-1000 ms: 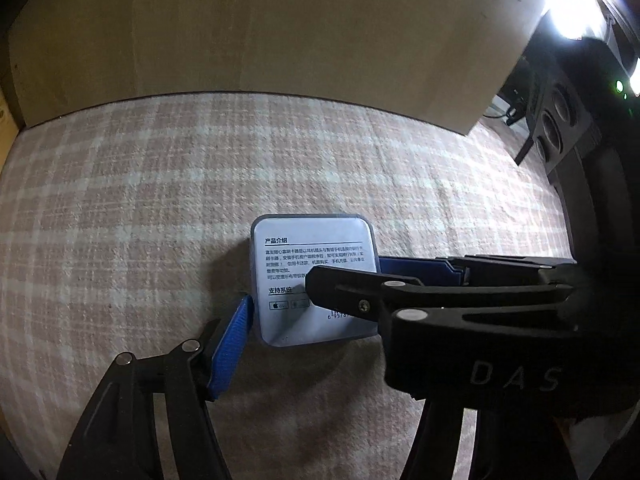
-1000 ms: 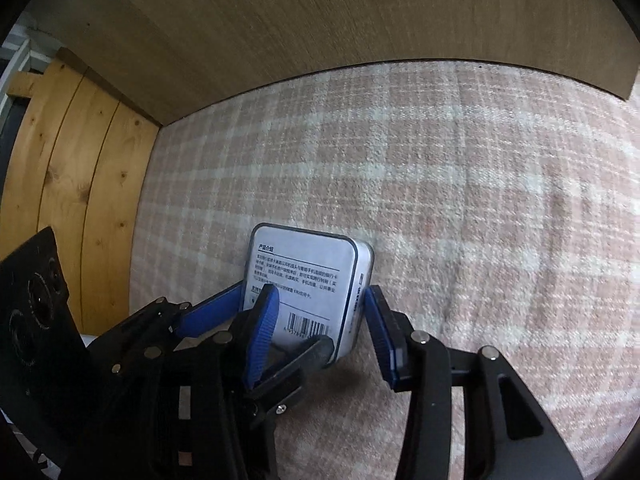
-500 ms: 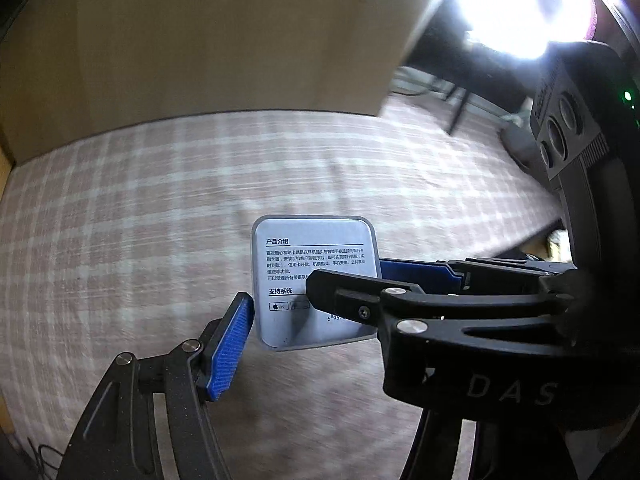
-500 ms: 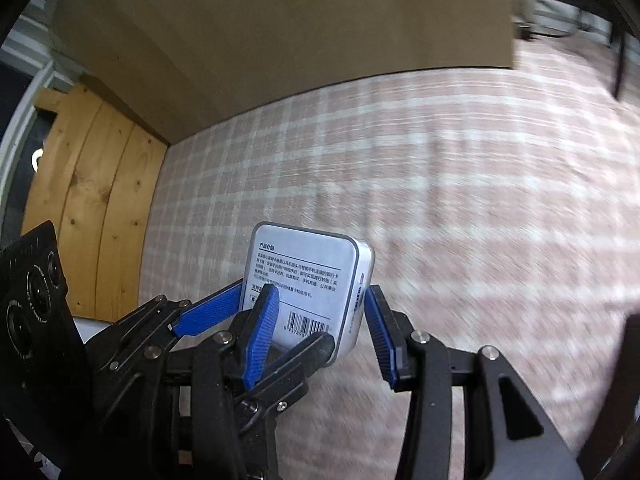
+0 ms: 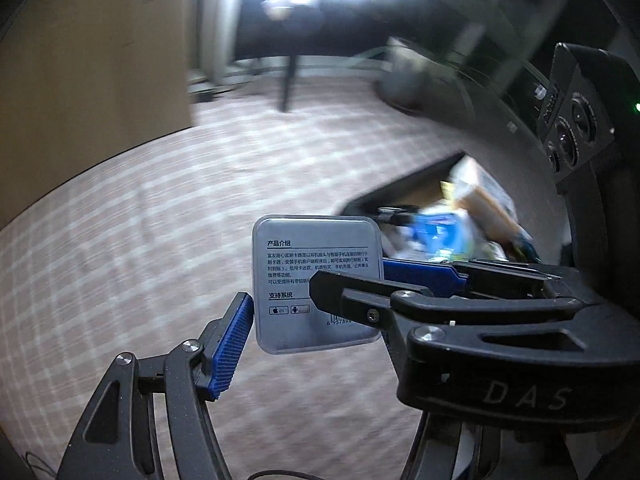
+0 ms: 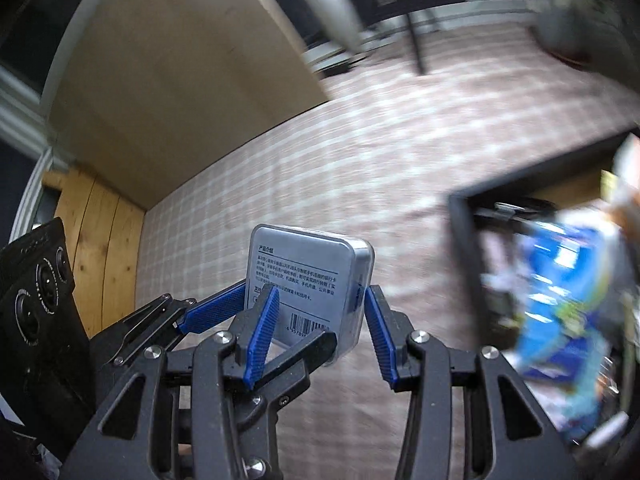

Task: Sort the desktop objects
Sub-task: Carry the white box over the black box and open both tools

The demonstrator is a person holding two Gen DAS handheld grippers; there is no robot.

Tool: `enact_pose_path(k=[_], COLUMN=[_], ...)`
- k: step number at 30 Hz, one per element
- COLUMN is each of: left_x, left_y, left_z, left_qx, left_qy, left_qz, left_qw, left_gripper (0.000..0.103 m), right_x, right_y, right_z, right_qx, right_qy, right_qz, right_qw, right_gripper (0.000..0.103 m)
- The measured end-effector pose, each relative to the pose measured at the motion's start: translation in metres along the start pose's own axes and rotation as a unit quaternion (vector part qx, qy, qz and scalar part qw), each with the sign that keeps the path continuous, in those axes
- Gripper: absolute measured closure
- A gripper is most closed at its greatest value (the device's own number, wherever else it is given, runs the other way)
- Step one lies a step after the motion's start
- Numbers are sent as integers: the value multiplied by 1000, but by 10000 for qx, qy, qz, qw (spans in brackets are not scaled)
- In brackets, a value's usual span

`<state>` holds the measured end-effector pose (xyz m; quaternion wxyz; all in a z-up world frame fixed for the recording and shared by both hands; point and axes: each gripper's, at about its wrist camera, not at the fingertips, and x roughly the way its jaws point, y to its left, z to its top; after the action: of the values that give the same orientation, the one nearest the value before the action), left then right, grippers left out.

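A flat silver tin (image 5: 316,248) with a printed label and barcode hangs above the checked cloth (image 5: 152,248), held by both grippers at once. My left gripper (image 5: 320,308) is shut on it, its blue pads (image 5: 234,344) pressed to the tin's edges. In the right wrist view the tin (image 6: 296,256) stands between the blue pads (image 6: 262,332) of my right gripper (image 6: 320,316), which is also shut on it. The left gripper's finger crosses under the tin's lower corner there.
A dark-rimmed box (image 6: 460,216) holding blue and orange packets (image 6: 560,280) sits on the cloth to the right; its rim (image 5: 360,200) shows behind the tin. A brown board (image 6: 160,100) stands at the back left, wooden planks (image 6: 100,240) beside it. The background is blurred.
Both grippers carried the tin together to the right and upward over the cloth. The box of packets has come into view on the right. Neither grip has changed.
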<state>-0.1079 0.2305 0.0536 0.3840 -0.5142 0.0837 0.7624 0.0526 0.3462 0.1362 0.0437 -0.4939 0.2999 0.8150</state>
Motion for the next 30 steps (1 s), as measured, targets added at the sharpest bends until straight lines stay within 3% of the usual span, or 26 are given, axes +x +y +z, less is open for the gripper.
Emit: enact_pose_path(k=[11, 17, 20, 22, 30], left_x=[32, 49, 54, 53, 43], left_y=[-126, -183, -198, -203, -189], left_z=[18, 23, 26, 29, 25], left_qx=[803, 1140, 1209, 1148, 955], left_qy=[216, 306, 303, 300, 317], left_qz=[-584, -743, -744, -706, -460], left_qw=[9948, 9902, 9894, 9904, 9939], left_gripper=[42, 42, 43, 41, 40], right_x=[-95, -127, -135, -143, -149], right_y=[-109, -146, -157, -162, -159], right_z=[-27, -35, -36, -38, -48], right_qx=[796, 973, 1108, 1133, 1066], right_qy=[-664, -828, -878, -983, -1031], right_qz=[-471, -774, -698, -878, -964], right_qw=[9935, 9888, 9875, 9848, 9842], right_gripper=[59, 59, 59, 58, 54])
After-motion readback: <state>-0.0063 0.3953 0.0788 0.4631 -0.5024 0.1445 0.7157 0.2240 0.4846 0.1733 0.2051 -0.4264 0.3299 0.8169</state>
